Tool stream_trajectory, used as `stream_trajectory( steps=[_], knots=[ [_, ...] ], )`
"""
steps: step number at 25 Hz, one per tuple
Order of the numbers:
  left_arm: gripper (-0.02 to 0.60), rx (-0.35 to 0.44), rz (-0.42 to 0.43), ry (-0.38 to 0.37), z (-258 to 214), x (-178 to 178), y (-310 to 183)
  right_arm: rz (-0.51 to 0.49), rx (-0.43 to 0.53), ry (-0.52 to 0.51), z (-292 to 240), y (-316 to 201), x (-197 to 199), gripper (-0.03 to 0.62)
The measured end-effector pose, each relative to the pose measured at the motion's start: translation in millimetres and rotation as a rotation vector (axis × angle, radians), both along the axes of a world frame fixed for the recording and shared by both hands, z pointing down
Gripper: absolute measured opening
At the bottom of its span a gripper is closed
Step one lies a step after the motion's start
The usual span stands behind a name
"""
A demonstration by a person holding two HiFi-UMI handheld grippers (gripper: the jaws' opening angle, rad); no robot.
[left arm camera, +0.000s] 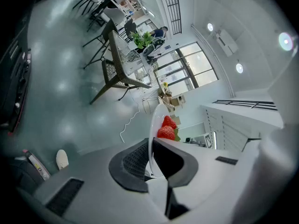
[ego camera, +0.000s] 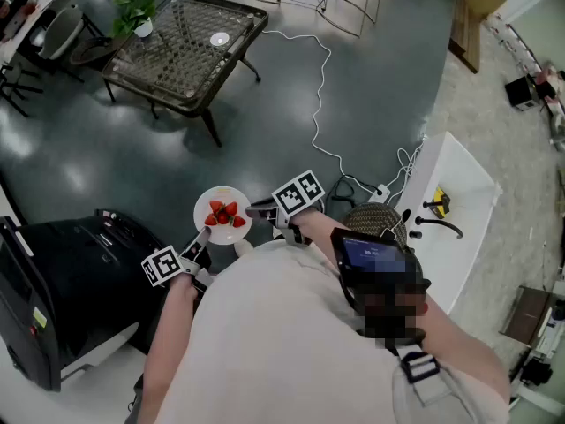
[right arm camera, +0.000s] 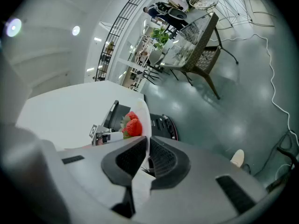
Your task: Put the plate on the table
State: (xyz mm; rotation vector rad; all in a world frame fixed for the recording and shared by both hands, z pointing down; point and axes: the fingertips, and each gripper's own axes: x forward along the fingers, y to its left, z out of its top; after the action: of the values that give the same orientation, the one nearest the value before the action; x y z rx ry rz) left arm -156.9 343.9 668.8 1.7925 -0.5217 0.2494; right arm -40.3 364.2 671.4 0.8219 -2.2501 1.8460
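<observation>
- Above the floor (ego camera: 371,87), my left claw (ego camera: 202,246) grips the near-left rim of the plate (ego camera: 221,194).
- My right claw (ego camera: 259,210) grips its right rim.
- Strawberries (ego camera: 223,213) lie on it.

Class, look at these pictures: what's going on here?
A person holds a white plate of strawberries up between two hand-held tools. The left tool and the right tool are each shut on the plate's rim, on opposite sides. The plate is over the grey floor; the table with the potted plant stands well ahead, so the plate is not yet set down.
</observation>
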Motion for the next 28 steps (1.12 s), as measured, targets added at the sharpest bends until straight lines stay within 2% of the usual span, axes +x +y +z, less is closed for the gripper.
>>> stream_trajectory(
  steps=[3,7,11,17,23,26,28],
  knots=[
    [0.021,-0.071,-0.051,0.006,-2,-6,10,-0.006,-0.005,0.001,2,5,-7,0.018],
    [0.021,-0.041,-0.051,0.011,-5,-8,8,-0.015,0.019,0.003,-1,4,-9,0.017],
    [0.021,0.009,-0.025,-0.018,-3,-11,5,-0.022,0.009,0.010,0,4,-10,0.017],
    [0.020,-0.040,-0.077,0.016,-4,-6,6,-0.042,0.001,0.038,4,-2,-8,0.017],
    [0.020,-0.038,-0.086,0.015,-2,-6,5,-0.061,0.002,0.035,7,-6,-7,0.017],
    [0.020,-0.011,-0.079,0.006,-3,-5,-1,-0.068,0.004,0.031,7,-10,-7,0.017],
    [0.020,-0.012,-0.104,0.009,-5,-7,-9,-0.085,0.019,0.026,5,-22,-9,0.017]
  ],
)
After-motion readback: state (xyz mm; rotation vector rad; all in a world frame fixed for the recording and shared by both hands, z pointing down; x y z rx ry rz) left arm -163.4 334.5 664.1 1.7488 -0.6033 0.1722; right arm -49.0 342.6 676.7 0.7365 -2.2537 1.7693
